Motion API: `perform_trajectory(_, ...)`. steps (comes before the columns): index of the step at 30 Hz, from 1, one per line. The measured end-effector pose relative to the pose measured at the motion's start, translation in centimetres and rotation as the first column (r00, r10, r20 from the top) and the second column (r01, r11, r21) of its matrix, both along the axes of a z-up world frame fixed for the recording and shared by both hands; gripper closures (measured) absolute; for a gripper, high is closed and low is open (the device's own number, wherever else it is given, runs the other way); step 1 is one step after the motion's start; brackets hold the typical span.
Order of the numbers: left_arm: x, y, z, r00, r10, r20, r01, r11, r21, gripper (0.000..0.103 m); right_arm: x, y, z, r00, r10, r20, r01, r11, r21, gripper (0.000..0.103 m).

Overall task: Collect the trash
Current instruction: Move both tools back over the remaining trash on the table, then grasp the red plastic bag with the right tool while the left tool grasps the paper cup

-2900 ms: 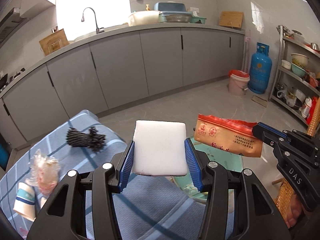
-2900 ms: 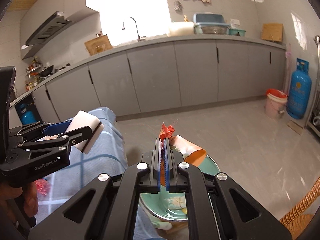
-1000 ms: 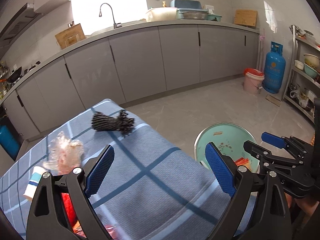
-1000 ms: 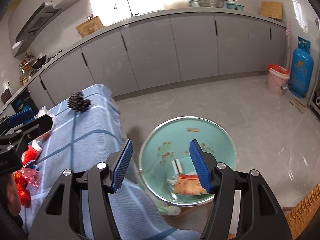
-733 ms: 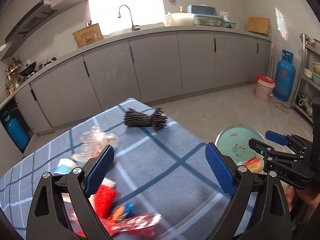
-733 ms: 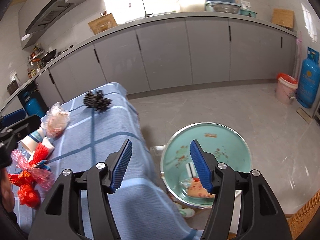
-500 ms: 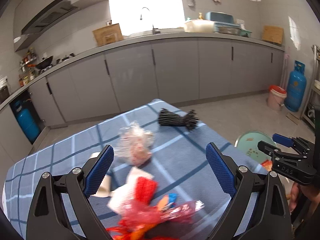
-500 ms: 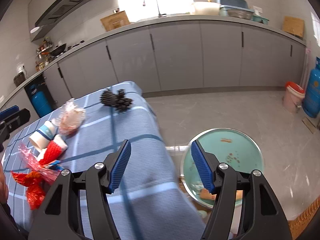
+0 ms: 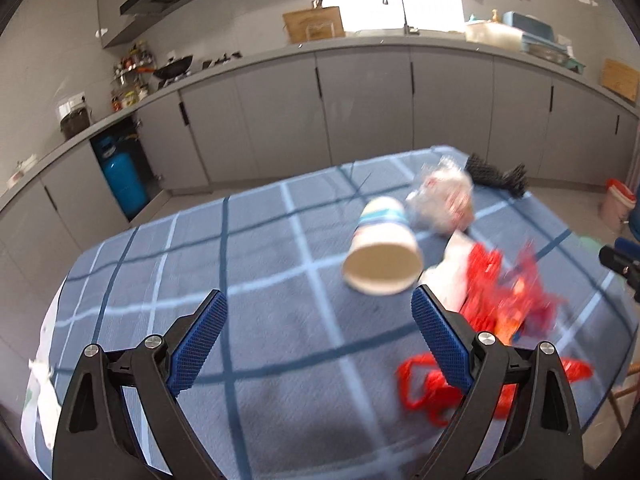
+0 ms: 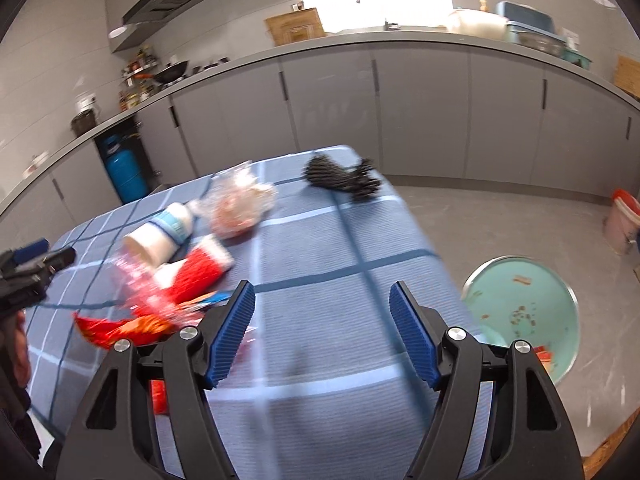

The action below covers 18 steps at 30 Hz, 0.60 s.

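Trash lies on the blue checked tablecloth [image 9: 256,312]: a tipped paper cup [image 9: 382,254] [image 10: 160,236], a crumpled clear bag [image 9: 442,196] [image 10: 240,202], red wrappers [image 9: 504,300] [image 10: 160,304] and a black bundle [image 9: 496,174] [image 10: 340,176]. My left gripper [image 9: 318,338] is open above the cloth, short of the cup, holding nothing. My right gripper [image 10: 322,334] hangs over the cloth's right side, its jaws opening with nothing between them. The teal bin [image 10: 524,312] stands on the floor to the right, with scraps inside.
Grey cabinets [image 9: 360,116] and a counter run along the back wall. A blue gas cylinder [image 9: 122,178] sits in a recess at left. A red-rimmed bucket [image 10: 622,220] stands on the floor at right. The left gripper's tip [image 10: 28,264] shows at the left edge.
Both grippers let go of the white foam and the orange packet, then swung left from the bin to over the table. The cup and wrappers have come in front of the left gripper.
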<state>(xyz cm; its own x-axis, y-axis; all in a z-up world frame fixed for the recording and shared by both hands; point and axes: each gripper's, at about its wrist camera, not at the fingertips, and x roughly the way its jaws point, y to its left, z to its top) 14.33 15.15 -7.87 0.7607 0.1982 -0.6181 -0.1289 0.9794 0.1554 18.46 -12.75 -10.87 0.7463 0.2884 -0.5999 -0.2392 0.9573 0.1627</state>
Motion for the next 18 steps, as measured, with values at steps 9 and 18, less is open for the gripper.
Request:
perform_trajectory(9,-2.0,1.1,-2.9,0.997,0.033,-0.068,-0.036,0.998,-0.047,0.011,-0.9,5.1,-0.7,0.992,0.129,-0.007,-0.129,0.991,-0.021,0.033)
perform_trajectory(18,-2.3,0.0,-2.7,0.999,-0.014,-0.047,0.010,0.997,-0.074,0.011,-0.2,8.7,-1.7,0.975,0.224,-0.005,-0.223,0.971,-0.083,0.034)
